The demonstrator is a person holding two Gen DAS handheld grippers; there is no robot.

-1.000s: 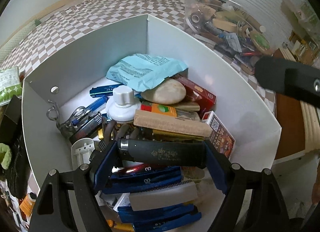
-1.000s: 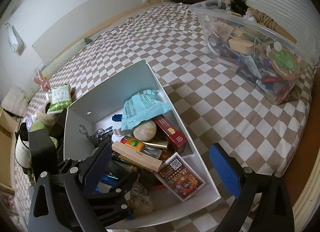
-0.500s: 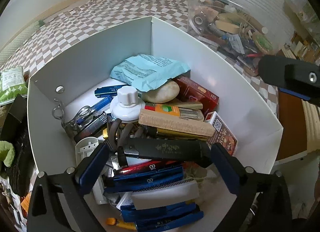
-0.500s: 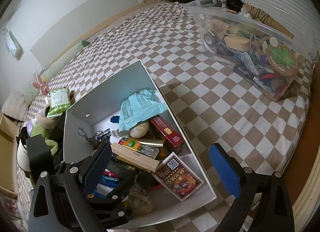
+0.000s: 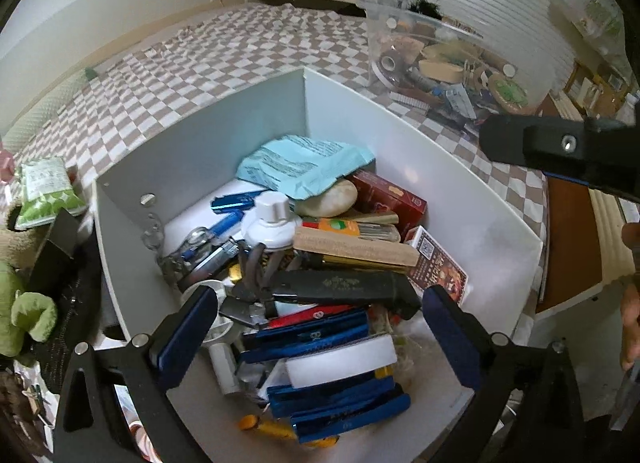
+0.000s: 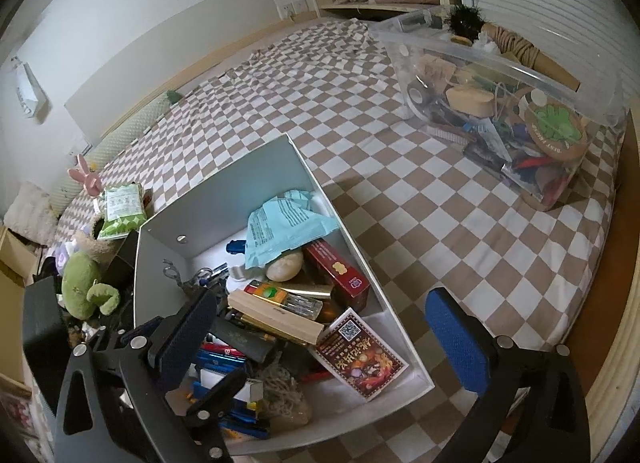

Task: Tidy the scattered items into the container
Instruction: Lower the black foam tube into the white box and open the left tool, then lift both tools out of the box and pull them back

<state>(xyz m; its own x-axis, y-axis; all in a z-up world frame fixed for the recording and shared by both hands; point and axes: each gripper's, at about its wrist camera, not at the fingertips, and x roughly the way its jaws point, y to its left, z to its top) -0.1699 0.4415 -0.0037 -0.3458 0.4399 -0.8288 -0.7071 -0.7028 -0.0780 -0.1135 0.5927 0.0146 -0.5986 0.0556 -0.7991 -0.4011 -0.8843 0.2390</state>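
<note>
From my left wrist view, the left gripper (image 5: pixel 316 327) hangs over the white rigid-walled box (image 5: pixel 460 199) with its blue-padded jaws spread wide and nothing between them. Just beyond the fingertips lies the black matte cylinder with faint gold lettering (image 5: pixel 344 287), resting across the heap inside the box, so it already sits where the task wants it. I judge it stiff, fairly light and a little slick; the plain middle of the barrel would be the place to pinch. Around it are hard, angular things: glossy blue flat cases (image 5: pixel 316 337), a pale wooden block (image 5: pixel 356 249), a smooth beige stone (image 5: pixel 328 201), and a soft crinkly light-blue packet (image 5: pixel 300 165) that would fold under pressure.

To the right, my right gripper (image 6: pixel 320 329) is also spread open and empty above the box's near corner and the brown-and-white checked cloth (image 6: pixel 440 223). A clear plastic tub of odds and ends (image 6: pixel 500 103) stands well apart.
</note>
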